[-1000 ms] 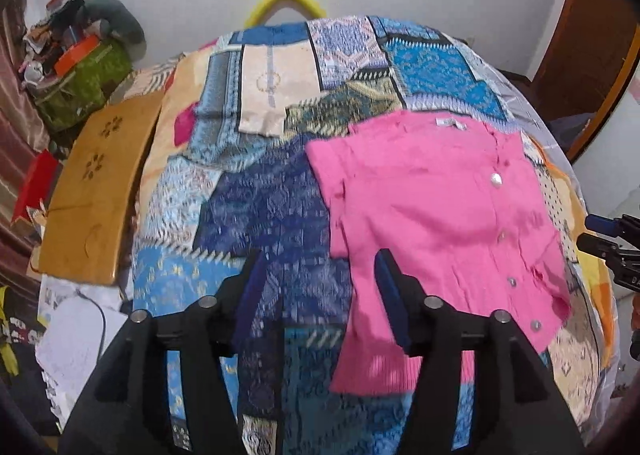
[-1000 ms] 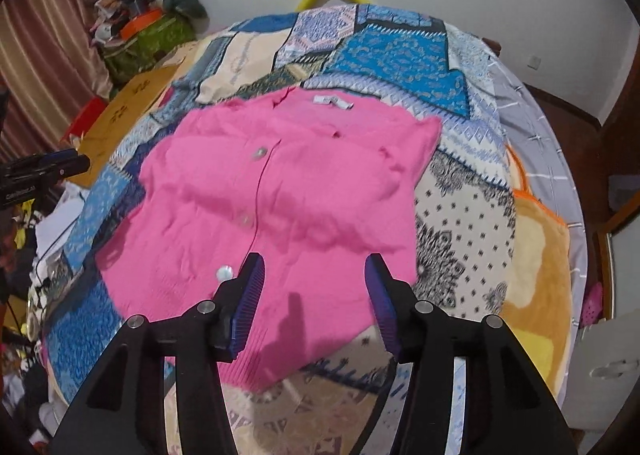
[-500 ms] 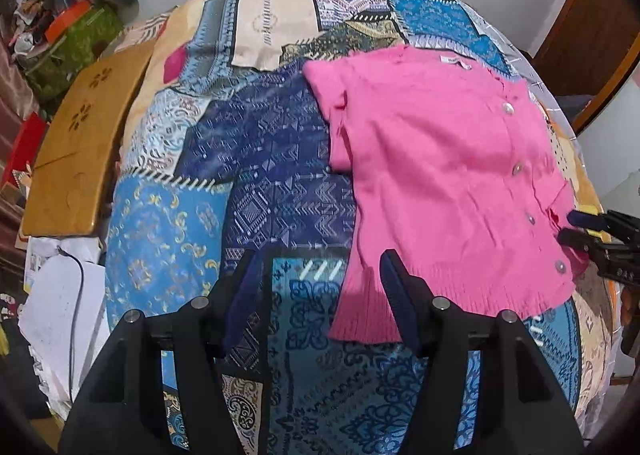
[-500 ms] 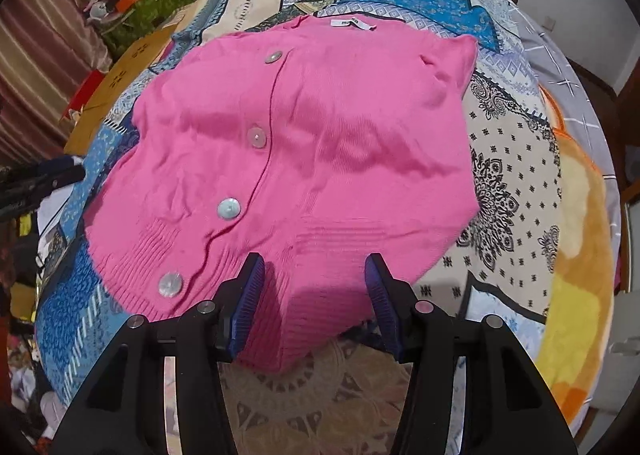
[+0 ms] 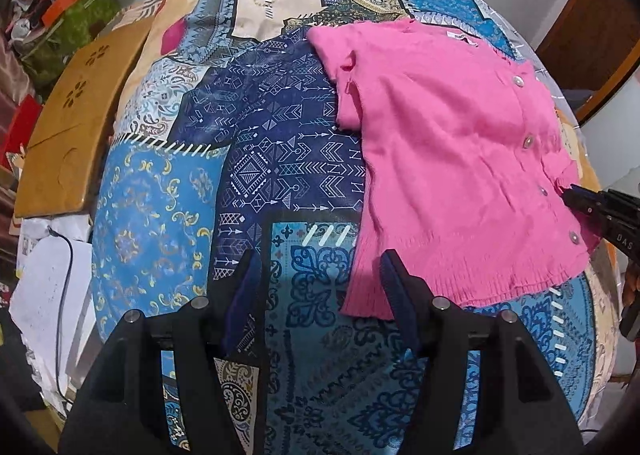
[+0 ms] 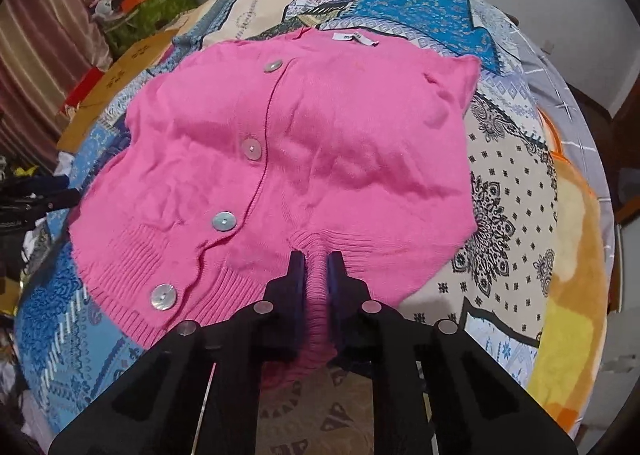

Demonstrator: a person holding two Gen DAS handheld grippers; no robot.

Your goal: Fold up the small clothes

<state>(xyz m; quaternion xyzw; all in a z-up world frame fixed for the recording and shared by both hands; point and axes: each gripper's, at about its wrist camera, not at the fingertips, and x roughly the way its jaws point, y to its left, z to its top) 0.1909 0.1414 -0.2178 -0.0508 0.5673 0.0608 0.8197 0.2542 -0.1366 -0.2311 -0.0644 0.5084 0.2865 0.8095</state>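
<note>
A patchwork-print bedspread (image 5: 256, 159) is covering the bed. A pink buttoned cardigan (image 6: 320, 143) is lying flat on it, front up, its ribbed hem bunching at the near edge.

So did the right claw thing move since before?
Yes. The right gripper came down toward the pink cardigan, whose ribbed hem lay just ahead of its open jaws; now they are shut on it.
</note>
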